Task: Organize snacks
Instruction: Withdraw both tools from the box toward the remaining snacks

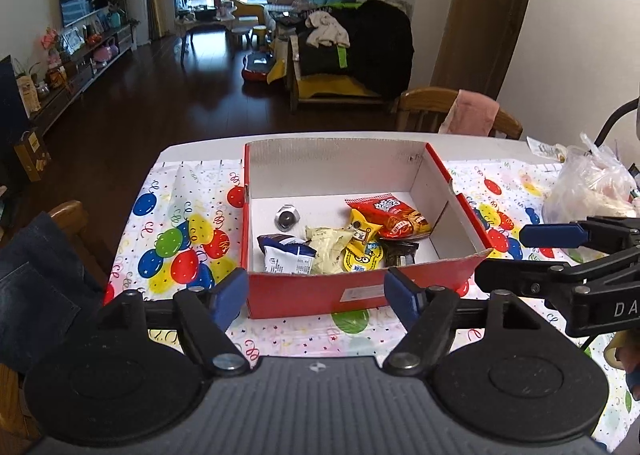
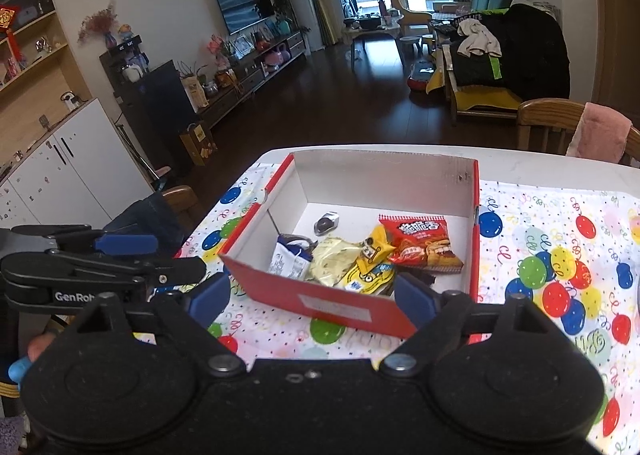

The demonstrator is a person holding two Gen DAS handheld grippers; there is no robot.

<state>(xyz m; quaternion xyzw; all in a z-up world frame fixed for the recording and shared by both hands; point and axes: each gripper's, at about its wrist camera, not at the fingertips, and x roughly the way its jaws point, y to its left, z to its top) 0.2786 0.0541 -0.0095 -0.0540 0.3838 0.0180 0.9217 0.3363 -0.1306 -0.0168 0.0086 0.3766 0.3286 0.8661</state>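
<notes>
A red cardboard box (image 1: 316, 297) with a white inside stands on the balloon tablecloth; it also shows in the right wrist view (image 2: 280, 287). Inside lie a red snack bag (image 1: 394, 215), yellow packets (image 1: 362, 251), a pale yellow packet (image 1: 326, 245), a blue-white packet (image 1: 286, 255), a dark packet (image 1: 400, 253) and a silver-wrapped piece (image 1: 285, 218). My left gripper (image 1: 318, 295) is open and empty, just before the box's near wall. My right gripper (image 2: 312, 297) is open and empty at the box's near wall; it also shows in the left wrist view (image 1: 516, 255).
A clear plastic bag (image 1: 592, 183) of items sits on the table at the right. Wooden chairs stand at the far side (image 1: 424, 107) and the left (image 1: 68, 215). The table's far edge (image 1: 360, 135) lies just behind the box.
</notes>
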